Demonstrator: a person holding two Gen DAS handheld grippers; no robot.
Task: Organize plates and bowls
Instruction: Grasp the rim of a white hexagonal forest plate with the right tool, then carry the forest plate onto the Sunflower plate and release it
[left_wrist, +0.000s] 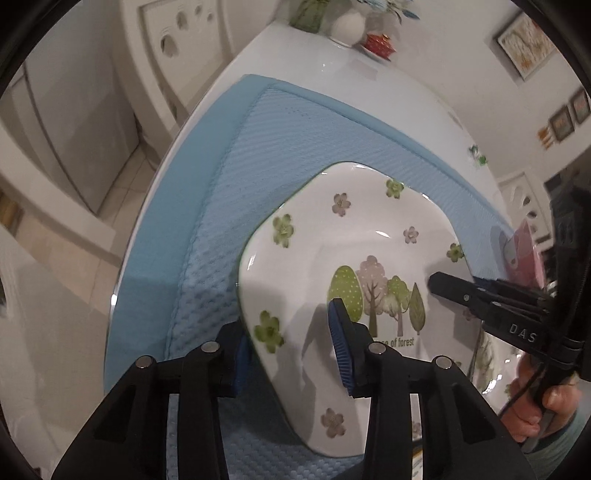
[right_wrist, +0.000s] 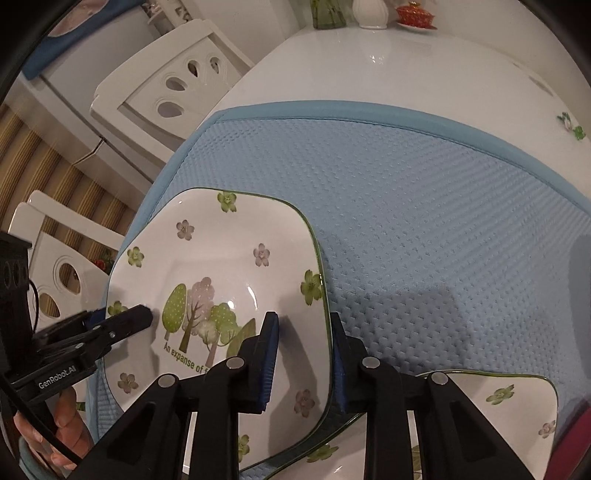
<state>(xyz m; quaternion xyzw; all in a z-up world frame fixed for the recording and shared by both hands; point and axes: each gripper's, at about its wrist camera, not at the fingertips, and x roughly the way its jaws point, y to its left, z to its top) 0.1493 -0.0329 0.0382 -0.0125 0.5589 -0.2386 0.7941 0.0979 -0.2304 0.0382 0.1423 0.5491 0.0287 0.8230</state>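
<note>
A white square plate (left_wrist: 325, 240) with flowers and a tree picture lies over the blue mat (left_wrist: 229, 192); it also shows in the right wrist view (right_wrist: 221, 258). My left gripper (left_wrist: 291, 350) straddles its left rim, one pad above and one below, jaws still apart. My right gripper (right_wrist: 304, 358) straddles the opposite rim the same way, also apart. Each gripper shows in the other's view, the right gripper (left_wrist: 461, 291) and the left gripper (right_wrist: 125, 321). A second matching plate (right_wrist: 498, 406) lies under my right gripper.
The mat (right_wrist: 406, 206) covers the near part of a white table (right_wrist: 369, 62). A white vase (right_wrist: 369, 13), a green vase (right_wrist: 327, 14) and a red lidded dish (right_wrist: 415, 14) stand at the far end. White chairs (right_wrist: 166, 85) stand to the left.
</note>
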